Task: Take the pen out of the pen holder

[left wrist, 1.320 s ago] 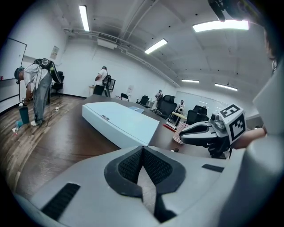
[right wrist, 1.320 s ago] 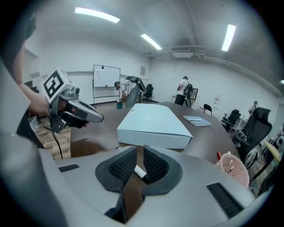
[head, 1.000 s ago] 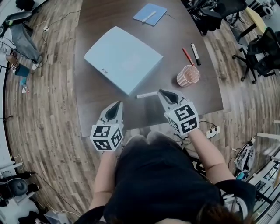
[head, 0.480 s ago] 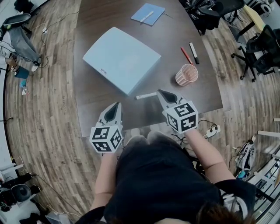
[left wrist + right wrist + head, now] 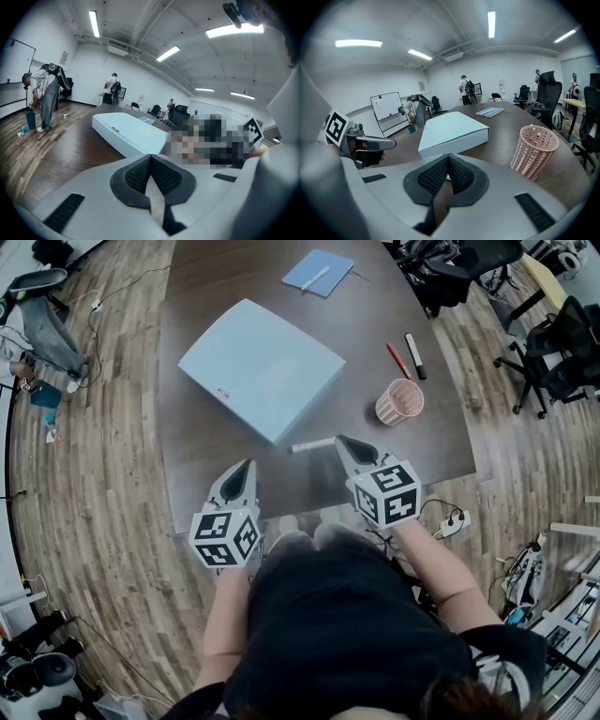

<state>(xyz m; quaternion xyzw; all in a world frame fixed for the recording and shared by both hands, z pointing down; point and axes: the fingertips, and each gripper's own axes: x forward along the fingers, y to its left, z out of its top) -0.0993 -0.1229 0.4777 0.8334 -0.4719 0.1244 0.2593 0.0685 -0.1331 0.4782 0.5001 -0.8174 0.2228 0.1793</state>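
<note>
The white pen point(image 5: 314, 443) lies flat on the dark surface point(image 5: 211, 465), outside the pink mesh pen holder point(image 5: 400, 401). The holder stands upright off to the right and farther from us, and it looks empty. We judge the pen to be light, stiff and smooth, a round barrel that will roll or skid if nudged from the side. So we would take it across the barrel near its middle, fingers square to its length, with only a gentle squeeze. Its near end sits just ahead of the right gripper point(image 5: 343, 441), whose fingers are closed together on nothing. A sliver of white shows through the gap beneath them, and we cannot tell whether the tips touch the pen. The left gripper point(image 5: 247, 466) hangs over the near edge of the surface, its fingers likewise together and empty. A red pen point(image 5: 400, 360) and a black marker point(image 5: 414, 343) lie beyond the holder, and a pale blue box point(image 5: 262, 367) rests past the white pen.
</note>
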